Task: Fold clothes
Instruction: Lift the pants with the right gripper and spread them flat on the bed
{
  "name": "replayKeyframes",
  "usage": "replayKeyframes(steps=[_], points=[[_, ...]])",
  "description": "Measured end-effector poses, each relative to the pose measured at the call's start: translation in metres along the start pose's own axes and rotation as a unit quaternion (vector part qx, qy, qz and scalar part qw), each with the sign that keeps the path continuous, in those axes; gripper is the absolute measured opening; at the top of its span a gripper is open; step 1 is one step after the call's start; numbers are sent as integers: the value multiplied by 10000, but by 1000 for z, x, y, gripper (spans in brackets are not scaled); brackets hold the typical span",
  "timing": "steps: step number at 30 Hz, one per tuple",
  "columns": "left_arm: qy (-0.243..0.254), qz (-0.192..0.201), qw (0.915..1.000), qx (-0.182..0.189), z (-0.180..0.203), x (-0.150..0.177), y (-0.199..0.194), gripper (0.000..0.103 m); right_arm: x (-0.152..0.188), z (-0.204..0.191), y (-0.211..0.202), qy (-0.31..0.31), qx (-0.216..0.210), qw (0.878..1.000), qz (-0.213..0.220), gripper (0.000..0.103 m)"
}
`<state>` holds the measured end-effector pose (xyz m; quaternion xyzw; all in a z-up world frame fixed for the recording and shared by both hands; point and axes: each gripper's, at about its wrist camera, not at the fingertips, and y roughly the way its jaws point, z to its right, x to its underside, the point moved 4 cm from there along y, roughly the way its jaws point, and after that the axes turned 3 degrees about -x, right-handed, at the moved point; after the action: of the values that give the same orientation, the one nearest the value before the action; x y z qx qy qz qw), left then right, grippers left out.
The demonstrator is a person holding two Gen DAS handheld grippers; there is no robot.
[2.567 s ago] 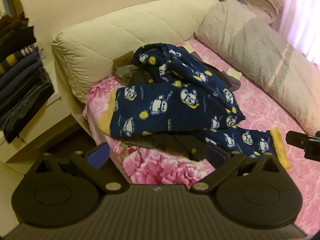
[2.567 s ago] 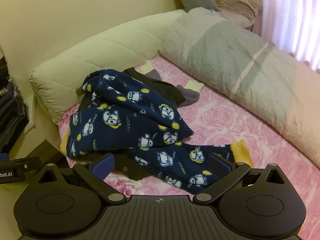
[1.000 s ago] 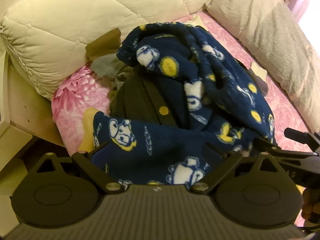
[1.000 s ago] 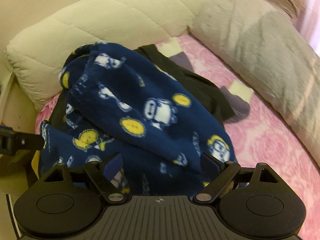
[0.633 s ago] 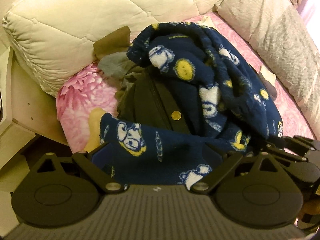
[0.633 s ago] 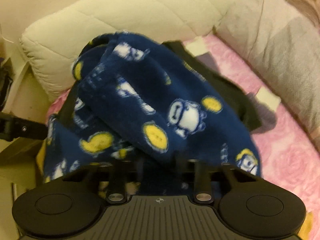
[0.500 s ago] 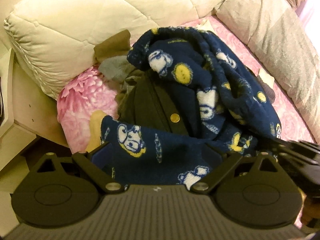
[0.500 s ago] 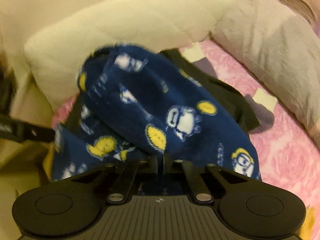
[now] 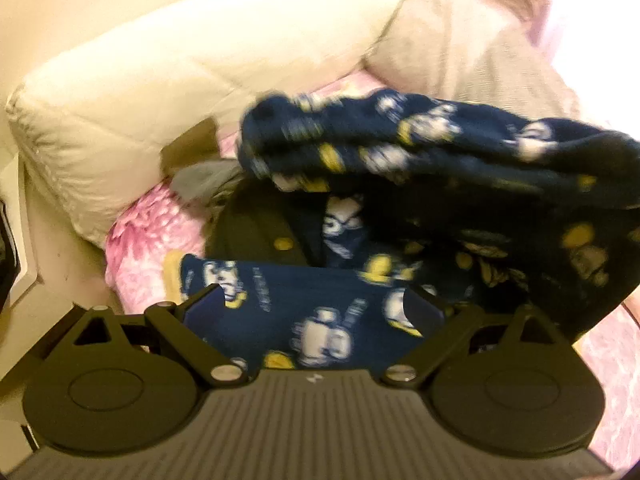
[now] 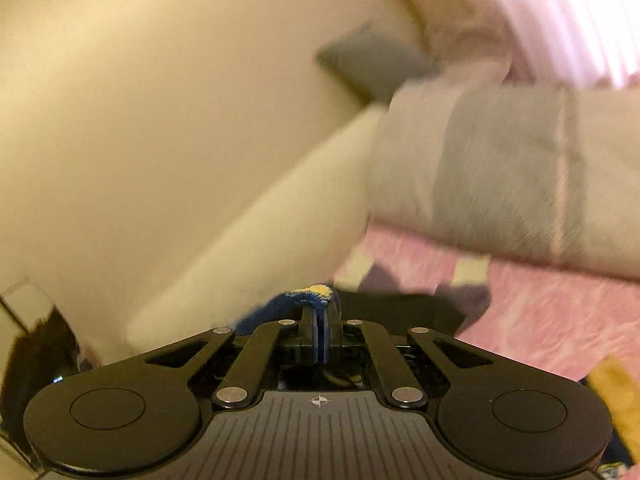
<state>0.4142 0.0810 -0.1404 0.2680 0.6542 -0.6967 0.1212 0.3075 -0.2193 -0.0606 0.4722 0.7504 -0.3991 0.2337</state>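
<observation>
A navy fleece garment [image 9: 420, 168] printed with white and yellow cartoon figures is lifted off the pink floral bedsheet [image 9: 148, 236], blurred by motion, its upper part stretched to the right. My left gripper [image 9: 312, 308] hangs open just over the garment's lower fold. My right gripper [image 10: 320, 314] is shut on a navy and yellow edge of the fleece garment [image 10: 308, 294], raised high and tilted toward the wall. A black buttoned garment [image 9: 260, 232] lies underneath.
A cream quilted pillow [image 9: 180, 80] lines the back of the bed. A grey striped pillow [image 10: 520, 176] lies to the right. Small brown and grey cloth pieces [image 9: 196, 160] rest by the cream pillow. The bed edge drops off at the left.
My right gripper closed on the fleece garment and pulled it up and to the right, swinging its view toward the wall. The left gripper stayed open and drew back slightly.
</observation>
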Motion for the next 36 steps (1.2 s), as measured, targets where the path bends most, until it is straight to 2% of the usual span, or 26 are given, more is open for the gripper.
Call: replayKeyframes(steps=[6, 12, 15, 18, 20, 23, 24, 26, 28, 29, 30, 31, 36], points=[[409, 397, 9973, 463, 59, 23, -59, 94, -34, -4, -128, -75, 245, 9944, 1023, 1], [885, 632, 9863, 1239, 144, 67, -120, 94, -51, -15, -275, -322, 666, 9766, 2022, 1], [1116, 736, 9772, 1648, 188, 89, -152, 95, -58, -21, -353, -459, 954, 9611, 2550, 1], [1407, 805, 9650, 2061, 233, 115, -184, 95, -65, -19, -436, -604, 1498, 9333, 3207, 0], [1631, 824, 9566, 2271, 260, 134, -200, 95, -67, -11, -479, -606, 1969, 9191, 3357, 0], [1921, 727, 9459, 2513, 295, 165, -215, 95, -67, 2, -536, -548, 2722, 8981, 3410, 1], [2014, 673, 9428, 2570, 304, 174, -219, 95, -66, 9, -549, -444, 2963, 8956, 3287, 1], [2264, 553, 9349, 2676, 324, 196, -228, 95, -48, 42, -558, 175, 3584, 8991, 2507, 2], [2597, 445, 9257, 2714, 339, 213, -234, 95, -18, 72, -559, 666, 3915, 8963, 1971, 8], [2761, 398, 9213, 2709, 346, 221, -236, 95, 3, 88, -559, 1027, 4062, 8913, 1732, 28], [2917, 339, 9171, 2697, 352, 229, -237, 95, 27, 102, -561, 1403, 4187, 8843, 1514, 62], [3094, 271, 9114, 2701, 357, 238, -237, 95, 50, 112, -566, 1719, 4278, 8769, 1363, 74], [3858, 85, 8809, 2739, 368, 274, -243, 95, 161, 124, -586, 2825, 4584, 8393, 750, 76]])
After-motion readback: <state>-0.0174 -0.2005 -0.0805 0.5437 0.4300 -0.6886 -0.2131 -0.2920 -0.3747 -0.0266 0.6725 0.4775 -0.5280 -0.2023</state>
